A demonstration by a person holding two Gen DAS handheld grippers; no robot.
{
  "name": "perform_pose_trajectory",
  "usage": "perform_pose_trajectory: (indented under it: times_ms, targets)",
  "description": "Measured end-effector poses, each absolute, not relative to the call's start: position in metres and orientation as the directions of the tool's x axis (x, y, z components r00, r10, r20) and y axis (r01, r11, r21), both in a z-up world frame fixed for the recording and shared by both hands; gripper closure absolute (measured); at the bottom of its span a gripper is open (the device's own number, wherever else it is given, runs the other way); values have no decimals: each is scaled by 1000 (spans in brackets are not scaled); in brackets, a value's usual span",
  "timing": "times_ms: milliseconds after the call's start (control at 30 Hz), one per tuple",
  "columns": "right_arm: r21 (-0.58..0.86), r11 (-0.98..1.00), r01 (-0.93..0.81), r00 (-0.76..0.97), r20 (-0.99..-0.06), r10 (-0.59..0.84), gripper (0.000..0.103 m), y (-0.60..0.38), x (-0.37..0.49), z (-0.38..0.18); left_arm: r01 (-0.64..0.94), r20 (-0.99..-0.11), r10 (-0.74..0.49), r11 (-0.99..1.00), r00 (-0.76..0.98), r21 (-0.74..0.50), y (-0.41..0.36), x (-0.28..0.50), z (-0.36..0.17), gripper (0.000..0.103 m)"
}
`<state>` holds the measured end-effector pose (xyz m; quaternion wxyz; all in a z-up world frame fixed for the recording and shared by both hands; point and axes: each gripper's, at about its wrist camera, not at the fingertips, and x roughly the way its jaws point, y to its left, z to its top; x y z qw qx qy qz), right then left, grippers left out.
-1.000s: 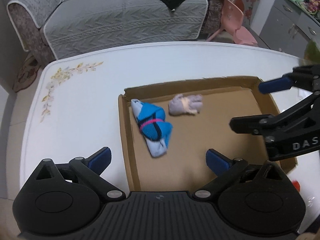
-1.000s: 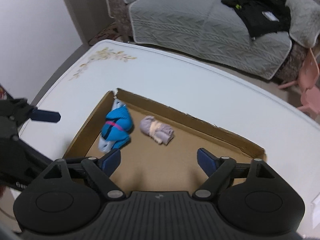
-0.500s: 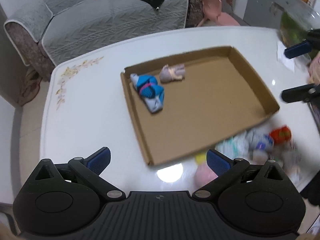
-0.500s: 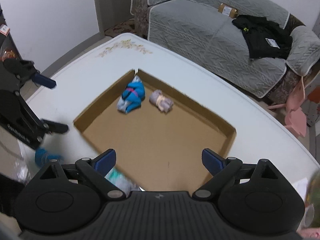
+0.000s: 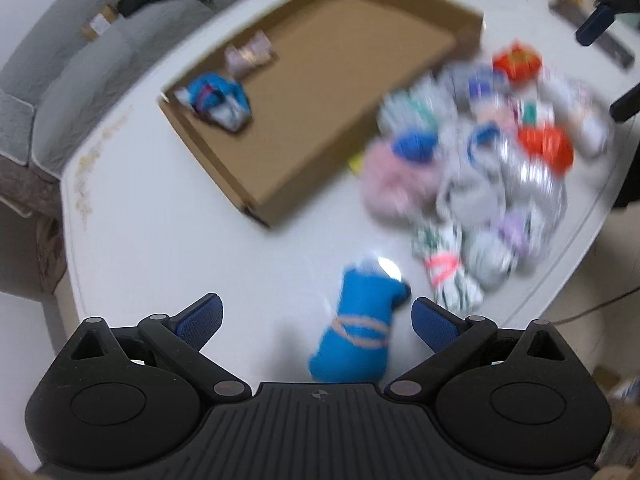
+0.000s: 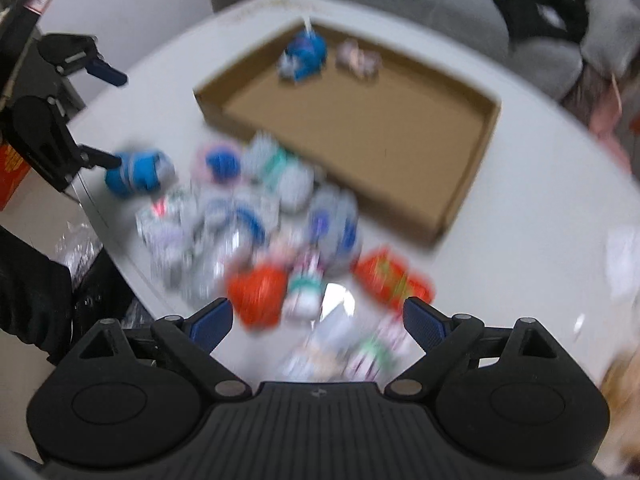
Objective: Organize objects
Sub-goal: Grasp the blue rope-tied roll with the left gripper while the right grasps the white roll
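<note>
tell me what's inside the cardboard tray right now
Two rolled sock bundles lie inside the cardboard tray, at one end: a blue one and a pale one. The rest of the floor shows bare; nothing is covered.

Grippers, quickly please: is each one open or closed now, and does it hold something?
Left gripper: open, holding nothing; the blue sock roll lies between its fingers.
Right gripper: open, jaws just narrowed slightly, empty above the sock pile.
</note>
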<state>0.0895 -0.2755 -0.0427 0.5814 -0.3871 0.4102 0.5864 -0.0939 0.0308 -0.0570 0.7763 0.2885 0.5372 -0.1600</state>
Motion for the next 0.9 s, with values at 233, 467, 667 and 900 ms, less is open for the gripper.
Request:
perform_pose_trajectory:
  times_ms: [233, 467, 667, 900]
  targets:
    - [78, 90, -993, -45, -947, 317, 26, -282, 91, -75, 581, -941, 103, 763, 324, 283, 32, -92, -88, 2]
    - [84, 126, -988, -43, -954, 298, 41, -277, 96, -88, 575, -941, 138, 761, 309, 300, 39, -83, -105, 10]
    - [51, 124, -991, -14, -958, 286, 43, -275, 93, -93, 574, -945, 120, 769, 305, 282, 37, -81, -102, 30]
    - [50, 105, -993, -16, -952, 304, 76, -278, 94, -89, 561, -956, 105, 789, 274, 248, 35, -78, -97, 51]
